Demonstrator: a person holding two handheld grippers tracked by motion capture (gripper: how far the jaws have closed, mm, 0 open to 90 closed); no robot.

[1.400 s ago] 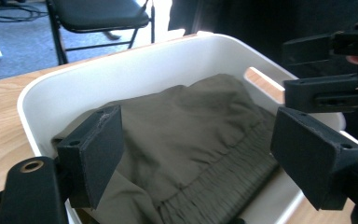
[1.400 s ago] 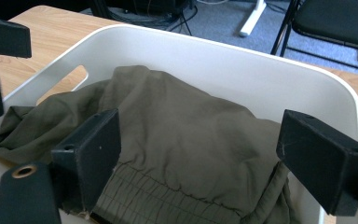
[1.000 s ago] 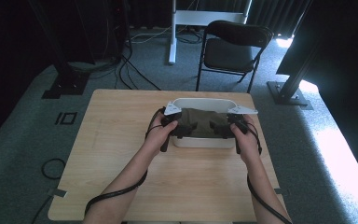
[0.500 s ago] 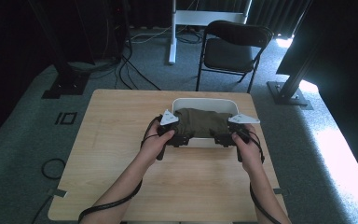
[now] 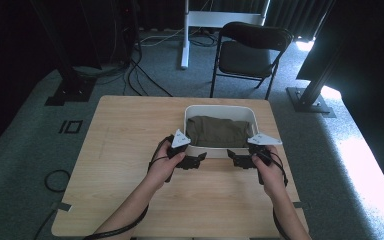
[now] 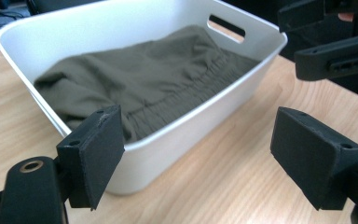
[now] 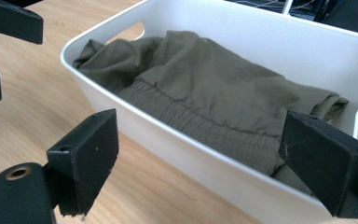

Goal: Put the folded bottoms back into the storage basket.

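Olive garment (image 5: 219,131) folded inside white bin (image 5: 220,109); left gripper (image 5: 196,161) and right gripper (image 5: 234,160) gaping wide, empty, just short of bin. Placing seemingly finished.

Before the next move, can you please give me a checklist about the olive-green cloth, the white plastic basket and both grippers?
1. Olive-green cloth lies fully inside white plastic basket: ok.
2. Left gripper open, nothing held: ok.
3. Right gripper open, nothing held: ok.
4. Both grippers apart from basket, on its near side: ok.
5. Basket stands flat on wooden table: ok.
6. Cloth neatly folded underneath: cannot tell.
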